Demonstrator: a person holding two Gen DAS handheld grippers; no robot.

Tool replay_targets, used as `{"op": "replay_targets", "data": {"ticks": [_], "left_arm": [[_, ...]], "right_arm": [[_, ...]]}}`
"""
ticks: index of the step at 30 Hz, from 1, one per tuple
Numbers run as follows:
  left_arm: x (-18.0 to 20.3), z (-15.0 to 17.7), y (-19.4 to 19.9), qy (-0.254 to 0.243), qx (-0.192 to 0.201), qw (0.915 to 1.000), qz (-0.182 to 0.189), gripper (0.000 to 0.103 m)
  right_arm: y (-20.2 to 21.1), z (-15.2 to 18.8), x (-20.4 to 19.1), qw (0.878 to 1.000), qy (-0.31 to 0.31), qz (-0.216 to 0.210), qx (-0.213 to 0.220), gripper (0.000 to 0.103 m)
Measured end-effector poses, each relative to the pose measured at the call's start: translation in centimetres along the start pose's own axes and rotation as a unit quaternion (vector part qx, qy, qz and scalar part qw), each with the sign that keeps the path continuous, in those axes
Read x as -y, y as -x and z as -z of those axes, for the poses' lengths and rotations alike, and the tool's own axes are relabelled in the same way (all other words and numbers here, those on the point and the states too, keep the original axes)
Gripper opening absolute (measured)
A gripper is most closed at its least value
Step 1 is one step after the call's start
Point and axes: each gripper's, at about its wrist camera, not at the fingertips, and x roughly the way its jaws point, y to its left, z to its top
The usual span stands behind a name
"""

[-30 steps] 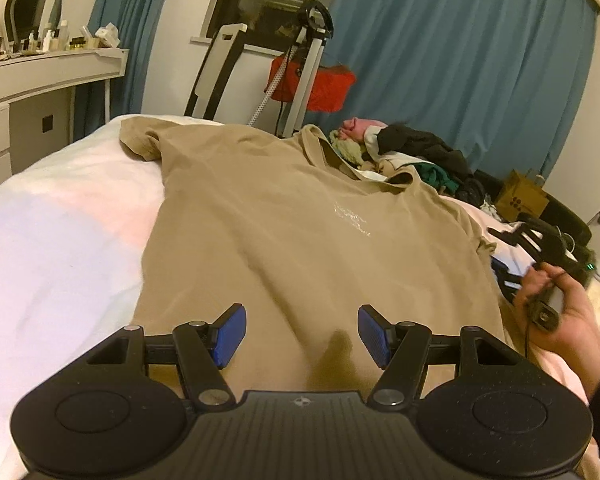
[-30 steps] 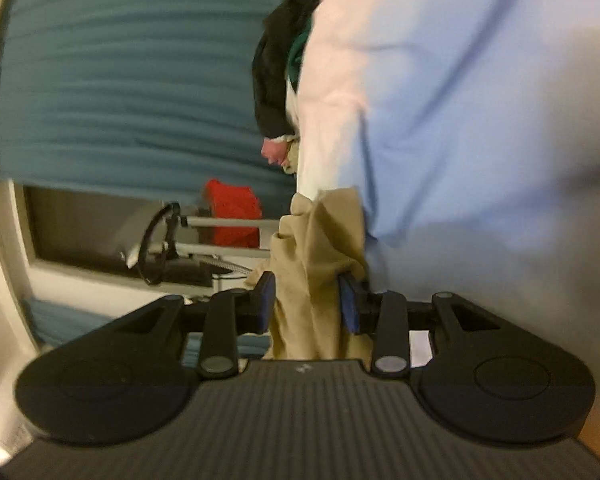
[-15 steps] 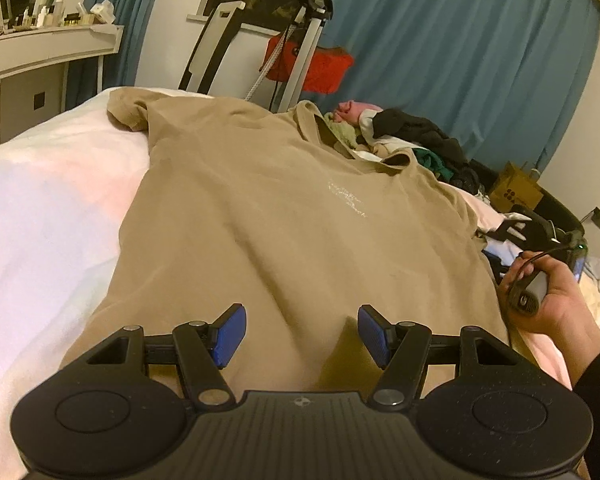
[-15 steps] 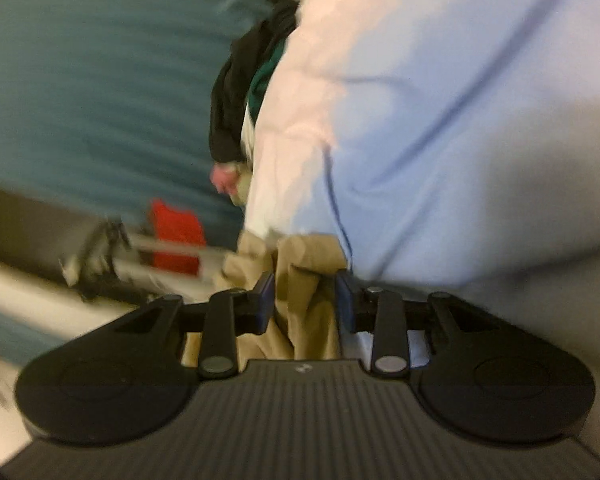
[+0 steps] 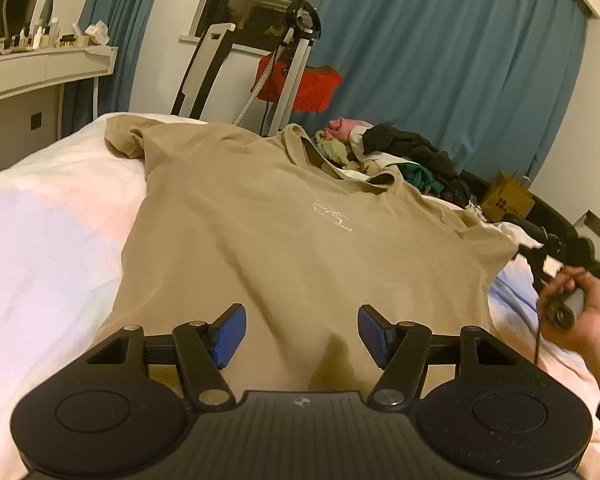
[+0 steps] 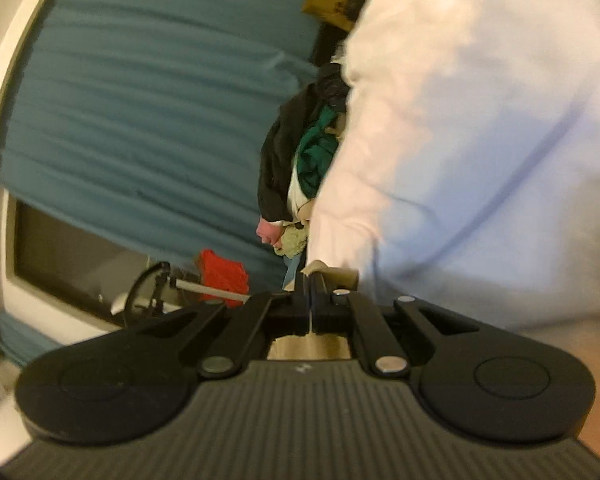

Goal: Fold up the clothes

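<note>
A tan T-shirt (image 5: 284,232) lies spread face up on the bed, collar towards the far side, one sleeve at the far left, the other at the right. My left gripper (image 5: 298,334) is open and empty, just above the shirt's near hem. My right gripper (image 6: 311,280) is turned on its side with its jaws shut on the tan fabric (image 6: 332,276) of the shirt's right sleeve; a strip of tan cloth shows between the fingers. In the left wrist view the right gripper (image 5: 556,256) shows at the shirt's right sleeve edge, held by a hand.
The bed (image 5: 40,248) has a white-pink sheet. A pile of other clothes (image 5: 396,156) lies beyond the collar. A garment steamer stand (image 5: 296,60) with a red bag, blue curtains, a white dresser at left and a cardboard box (image 5: 508,200) at right surround it.
My right gripper's jaws closed on the shirt's sleeve fabric; they were open around it before. The left gripper moved slightly over the hem and stayed open.
</note>
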Motion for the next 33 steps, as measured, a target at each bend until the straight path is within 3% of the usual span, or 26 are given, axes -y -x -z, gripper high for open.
{"op": "replay_targets", "data": {"ticks": [3,7,8,9,10,11,12,16,18,23,28,29,31,32,33], "left_arm": [[0.0,0.0,0.4,-0.009,0.000,1.0000,-0.003,0.064],[-0.2,0.3,0.7,-0.011,-0.014,0.9998,-0.009,0.064],[-0.3,0.4,0.7,-0.011,-0.019,0.9997,-0.011,0.064],[-0.4,0.5,0.7,-0.012,-0.023,0.9996,-0.012,0.064],[-0.5,0.5,0.7,-0.012,-0.027,0.9995,-0.013,0.064],[-0.5,0.6,0.7,-0.011,-0.030,0.9994,-0.013,0.064],[-0.6,0.6,0.6,-0.010,-0.032,0.9993,-0.012,0.064],[-1.0,0.6,0.2,-0.009,-0.034,0.9993,-0.014,0.065],[-1.1,0.6,-0.2,-0.007,-0.037,0.9992,-0.014,0.065],[-1.4,0.4,-1.4,-0.001,-0.045,0.9989,-0.011,0.065],[-0.7,0.1,-3.0,-0.018,-0.045,0.9988,-0.008,0.065],[-0.5,0.0,-3.2,-0.025,-0.043,0.9987,-0.008,0.065],[-0.2,-0.1,-3.5,-0.036,-0.041,0.9985,-0.009,0.065],[-0.1,-0.1,-3.6,-0.037,-0.041,0.9984,-0.008,0.065],[-0.1,-0.2,-3.6,-0.038,-0.042,0.9984,-0.007,0.065]], "right_arm": [[1.1,0.5,2.4,1.000,-0.027,0.012,-0.004,0.007],[0.7,1.0,3.1,0.998,-0.042,-0.001,-0.043,0.009],[0.7,1.1,3.3,0.997,-0.046,-0.005,-0.054,0.018],[0.5,1.2,3.1,0.997,-0.038,-0.005,-0.061,0.040],[0.6,1.3,2.7,0.998,-0.024,0.000,-0.060,0.055],[0.8,1.4,2.3,0.998,-0.009,0.006,-0.055,0.077],[0.7,1.4,2.3,0.999,-0.001,0.010,-0.052,0.081],[-1.1,1.1,2.5,0.998,0.021,0.014,-0.051,0.081],[-2.6,0.7,2.5,0.998,0.039,-0.007,-0.052,0.081],[-7.8,0.1,1.9,0.983,0.061,-0.098,-0.140,0.081],[-11.3,-0.6,2.6,0.984,0.029,-0.108,-0.136,0.077],[-11.9,-0.5,1.9,0.984,0.051,-0.098,-0.141,0.071],[-13.2,-0.1,0.4,0.982,0.104,-0.049,-0.148,0.045],[-13.1,0.3,-0.3,0.980,0.128,-0.017,-0.148,0.021],[-13.3,0.2,-0.8,0.979,0.145,0.005,-0.141,0.018]]}}
